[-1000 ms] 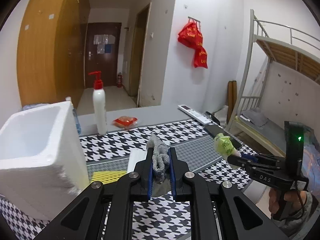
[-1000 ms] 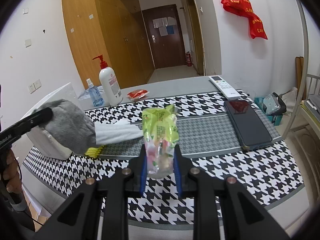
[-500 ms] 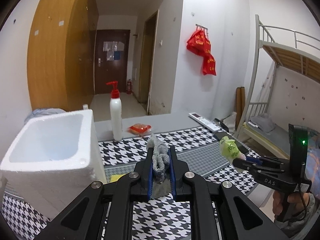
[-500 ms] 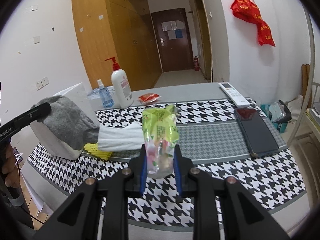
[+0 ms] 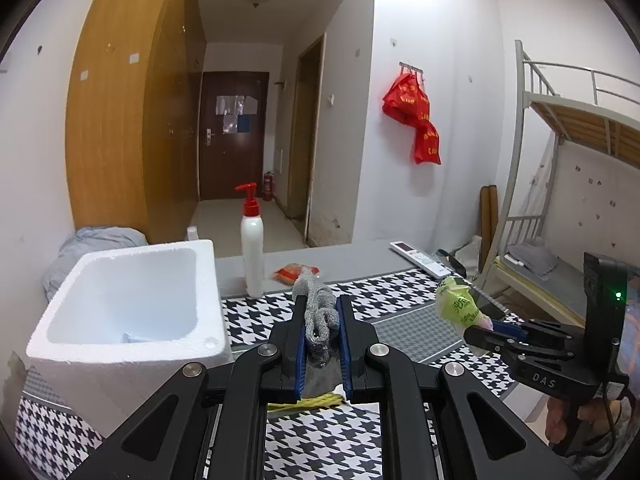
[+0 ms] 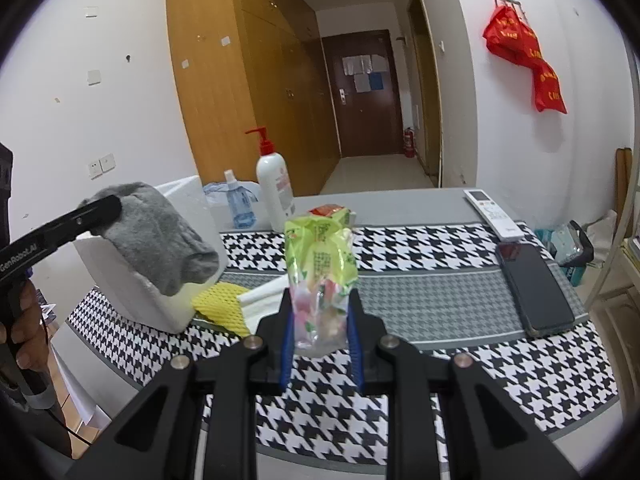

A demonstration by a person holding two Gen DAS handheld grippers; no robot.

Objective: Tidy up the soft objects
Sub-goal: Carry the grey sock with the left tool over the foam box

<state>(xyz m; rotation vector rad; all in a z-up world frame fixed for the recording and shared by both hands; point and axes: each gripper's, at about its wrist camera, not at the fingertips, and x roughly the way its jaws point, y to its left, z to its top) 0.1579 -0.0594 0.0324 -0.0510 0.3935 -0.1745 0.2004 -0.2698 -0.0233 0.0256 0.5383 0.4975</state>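
L gripper (image 5: 322, 344) clamps grey sock (image 5: 318, 320), held in air just right of foam box (image 5: 120, 344). R gripper (image 6: 320, 344) pinches green pouch (image 6: 320, 264) over table (image 6: 440, 280). Step: carry to box, prob. Next: move sock over opening, release; pouch after.

White walls (image 5: 440, 20); tall wooden wardrobe (image 5: 132, 128) at left; dark door (image 5: 232, 136) down the hallway; metal bunk bed (image 5: 568, 128) at right.
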